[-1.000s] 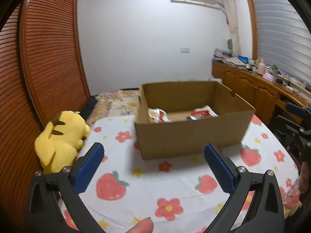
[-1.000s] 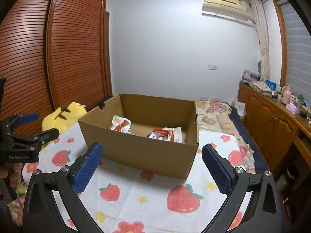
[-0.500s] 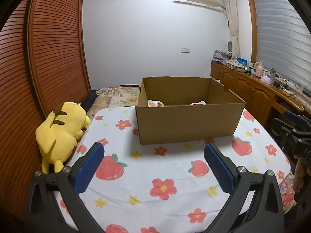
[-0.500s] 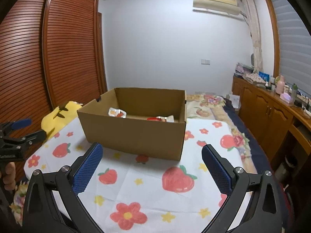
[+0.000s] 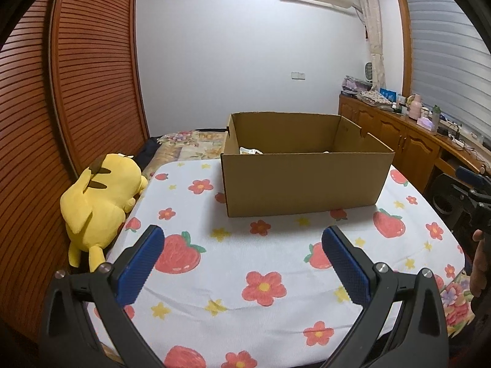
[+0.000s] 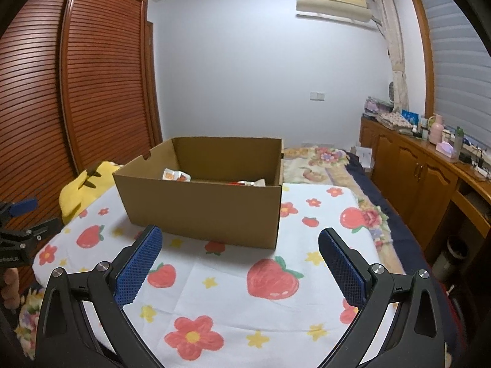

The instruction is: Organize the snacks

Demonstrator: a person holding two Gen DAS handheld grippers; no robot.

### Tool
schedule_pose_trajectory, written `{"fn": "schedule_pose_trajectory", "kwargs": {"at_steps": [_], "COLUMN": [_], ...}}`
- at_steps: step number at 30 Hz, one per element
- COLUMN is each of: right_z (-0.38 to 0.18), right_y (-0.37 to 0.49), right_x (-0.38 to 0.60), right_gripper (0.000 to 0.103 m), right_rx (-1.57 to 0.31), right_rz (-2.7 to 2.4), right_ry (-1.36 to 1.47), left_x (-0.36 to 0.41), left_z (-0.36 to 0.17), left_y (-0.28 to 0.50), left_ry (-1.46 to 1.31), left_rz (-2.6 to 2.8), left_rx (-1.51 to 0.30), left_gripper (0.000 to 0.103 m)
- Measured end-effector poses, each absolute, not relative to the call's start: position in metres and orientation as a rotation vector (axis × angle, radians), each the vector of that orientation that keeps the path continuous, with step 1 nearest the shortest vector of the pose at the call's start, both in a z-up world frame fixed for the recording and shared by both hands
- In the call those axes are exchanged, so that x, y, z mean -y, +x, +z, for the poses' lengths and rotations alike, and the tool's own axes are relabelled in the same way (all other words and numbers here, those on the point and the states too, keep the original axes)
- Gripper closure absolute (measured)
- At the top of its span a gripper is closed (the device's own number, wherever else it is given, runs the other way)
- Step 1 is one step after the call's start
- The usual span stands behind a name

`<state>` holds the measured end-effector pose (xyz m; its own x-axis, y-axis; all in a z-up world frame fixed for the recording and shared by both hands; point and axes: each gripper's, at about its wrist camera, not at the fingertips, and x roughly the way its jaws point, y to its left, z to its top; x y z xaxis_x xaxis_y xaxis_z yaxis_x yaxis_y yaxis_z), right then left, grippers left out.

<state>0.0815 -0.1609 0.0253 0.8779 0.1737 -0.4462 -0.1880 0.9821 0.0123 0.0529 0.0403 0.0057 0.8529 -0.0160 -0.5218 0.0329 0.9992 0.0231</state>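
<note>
1 cardboard box, 2 claws, 1 yellow plush toy, at least 2 snack packets visible. Snack packets: white wrappers with orange and red print, only their tops peeking over the box wall — 1 near the left inside wall, another by the right inside wall. Box: plain brown, open-topped, standing on the tabletop covered in a white strawberry-and-flower cloth. Plush toy lying at the tabletop's left edge, apart from the box. Left claw spread wide, holding nothing, hovering above the cloth short of the box. Right claw likewise wide apart and empty.
</note>
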Motion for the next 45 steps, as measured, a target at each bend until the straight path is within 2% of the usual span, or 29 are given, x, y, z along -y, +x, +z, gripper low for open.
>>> {"fn": "schedule_pose_trajectory", "kwargs": {"at_steps": [45], "right_z": [0.022], "right_y": [0.08], "right_x": [0.158], "right_gripper": [0.0], "right_rx": [-0.467], "right_rz": [0.183], "right_ry": [-0.035], "left_x": [-0.039], "left_z": [0.016], "left_y": [0.044], "left_ry": [0.026], "left_rz": [-0.028], "left_rx": [-0.512], "left_gripper": [0.0]}}
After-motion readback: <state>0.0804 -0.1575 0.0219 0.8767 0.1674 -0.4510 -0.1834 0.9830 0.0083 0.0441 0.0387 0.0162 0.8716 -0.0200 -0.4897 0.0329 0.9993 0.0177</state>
